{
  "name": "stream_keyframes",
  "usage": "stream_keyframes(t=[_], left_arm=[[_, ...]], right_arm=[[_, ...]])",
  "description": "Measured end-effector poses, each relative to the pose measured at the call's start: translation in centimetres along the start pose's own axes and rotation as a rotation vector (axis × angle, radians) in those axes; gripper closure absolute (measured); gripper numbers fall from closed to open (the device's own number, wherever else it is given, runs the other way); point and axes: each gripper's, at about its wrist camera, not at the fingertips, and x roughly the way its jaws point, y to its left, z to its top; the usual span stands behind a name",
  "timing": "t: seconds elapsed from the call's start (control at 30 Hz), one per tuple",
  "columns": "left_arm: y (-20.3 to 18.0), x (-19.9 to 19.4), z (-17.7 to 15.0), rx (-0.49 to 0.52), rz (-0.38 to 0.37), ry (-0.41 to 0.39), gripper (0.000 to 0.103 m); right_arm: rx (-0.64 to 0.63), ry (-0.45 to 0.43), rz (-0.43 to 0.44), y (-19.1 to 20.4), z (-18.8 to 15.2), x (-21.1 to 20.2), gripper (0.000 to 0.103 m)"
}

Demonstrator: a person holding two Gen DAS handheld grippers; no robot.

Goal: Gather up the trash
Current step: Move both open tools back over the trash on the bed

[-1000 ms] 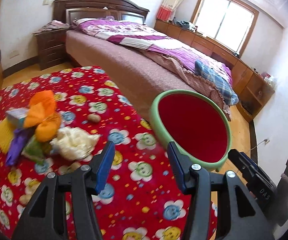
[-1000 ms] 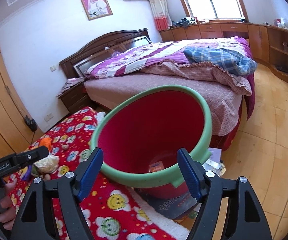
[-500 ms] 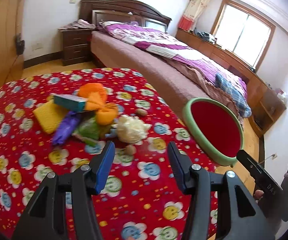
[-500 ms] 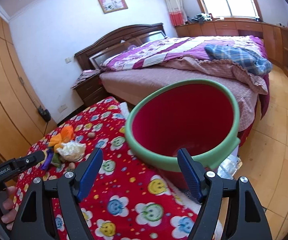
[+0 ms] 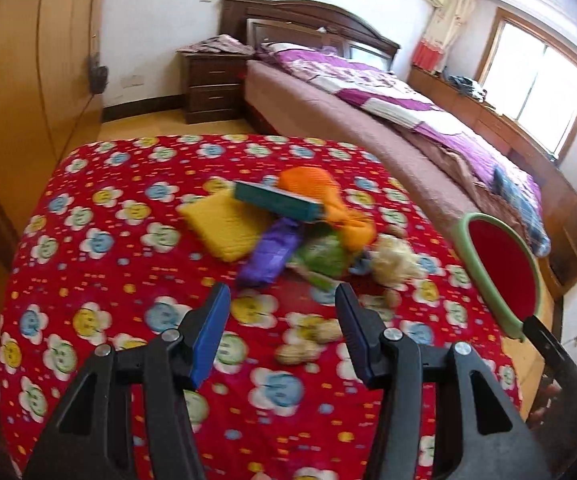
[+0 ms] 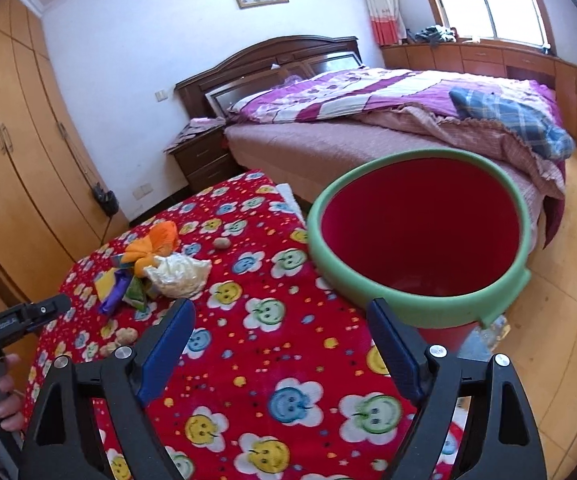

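Observation:
A trash pile lies on the red flowered tablecloth [image 5: 100, 280]: a yellow sponge [image 5: 224, 224], a teal box [image 5: 276, 200], orange peel [image 5: 328, 196], a purple wrapper [image 5: 272, 256], a green wrapper [image 5: 322, 256], a crumpled white tissue [image 5: 396, 258] and peanut shells [image 5: 308, 344]. My left gripper [image 5: 282, 320] is open and empty, just short of the pile. The red bin with a green rim [image 6: 420, 236] stands off the table's right edge. My right gripper [image 6: 280, 344] is open and empty, over the tablecloth [image 6: 272, 360] in front of the bin; the pile [image 6: 156, 268] lies to its left.
A bed [image 5: 388, 104] with purple bedding runs along behind the table and bin. A dark nightstand [image 5: 212, 88] stands by the headboard. Yellow wardrobes [image 5: 28, 72] line the left wall. A lone nut [image 6: 221, 243] lies on the cloth. Wooden floor [image 6: 568, 320] shows right of the bin.
My left gripper has swung left, from the bin toward the trash pile, which now sits ahead of its fingers. My right gripper has pulled back from the bin and turned left.

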Motion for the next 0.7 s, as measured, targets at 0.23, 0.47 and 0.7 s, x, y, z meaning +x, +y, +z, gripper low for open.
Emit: stream_keyframes(t=[0.23,0.47,0.7], left_arm=[[2.8,2.3,1.4,-0.014,0.056,0.02,0.048],[4.0,6.2,3.7,-0.048,0.065,0.069,0.048],[3.4,9.4,5.6,-0.047,0.067,0.088,0.048]], right_arm=[[-0.038,0.053,0.003,0.9,-0.4,1.7,0.015],[-0.04,0.083,0.001,1.0,-0.5,3.1,0.015],[-0.018,0.102,-0.011,0.3,-0.2,4.3,0.015]])
